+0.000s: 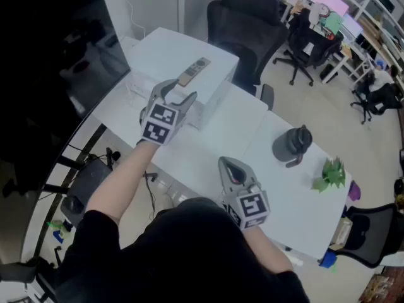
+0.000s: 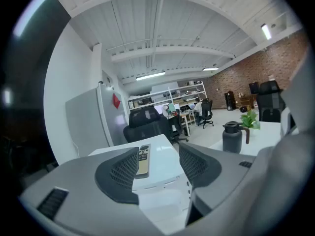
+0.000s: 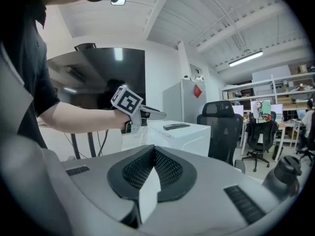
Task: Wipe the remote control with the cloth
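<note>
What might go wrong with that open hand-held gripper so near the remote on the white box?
The remote lies loose on the raised white box, so the open left hand-held gripper might knock it off. No cloth shows in any view, and the right hand-held gripper is shut, so wiping may be delayed.

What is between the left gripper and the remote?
Nothing but bare top of the white box. The head view shows the open left gripper just short of the remote, and the left gripper view agrees.
</note>
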The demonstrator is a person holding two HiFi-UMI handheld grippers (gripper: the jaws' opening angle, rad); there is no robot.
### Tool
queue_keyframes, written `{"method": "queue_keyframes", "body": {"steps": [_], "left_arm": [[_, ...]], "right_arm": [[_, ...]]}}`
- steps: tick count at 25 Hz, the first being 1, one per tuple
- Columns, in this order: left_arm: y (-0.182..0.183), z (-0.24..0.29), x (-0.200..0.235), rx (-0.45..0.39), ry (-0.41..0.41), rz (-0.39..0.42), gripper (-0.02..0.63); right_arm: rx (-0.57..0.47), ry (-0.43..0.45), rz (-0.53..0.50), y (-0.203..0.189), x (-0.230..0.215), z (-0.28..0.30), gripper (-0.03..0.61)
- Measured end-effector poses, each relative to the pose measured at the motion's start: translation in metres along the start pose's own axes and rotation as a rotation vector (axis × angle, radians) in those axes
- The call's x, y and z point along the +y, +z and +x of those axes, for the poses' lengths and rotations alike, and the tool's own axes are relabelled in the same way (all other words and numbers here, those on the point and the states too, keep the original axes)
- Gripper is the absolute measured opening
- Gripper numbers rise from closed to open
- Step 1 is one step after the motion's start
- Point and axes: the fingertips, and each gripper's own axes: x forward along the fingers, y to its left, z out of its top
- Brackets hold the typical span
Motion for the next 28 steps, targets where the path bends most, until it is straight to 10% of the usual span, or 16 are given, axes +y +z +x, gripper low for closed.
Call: {"method": "queue_keyframes", "body": {"steps": [28], "left_arm": [[-0.073,0.124,0.036,0.39,-0.062,-0.112,0.245]], "right_arm": [[0.039,-0.093,0.039,-0.012,-0.027,-0.02,0.009]]}}
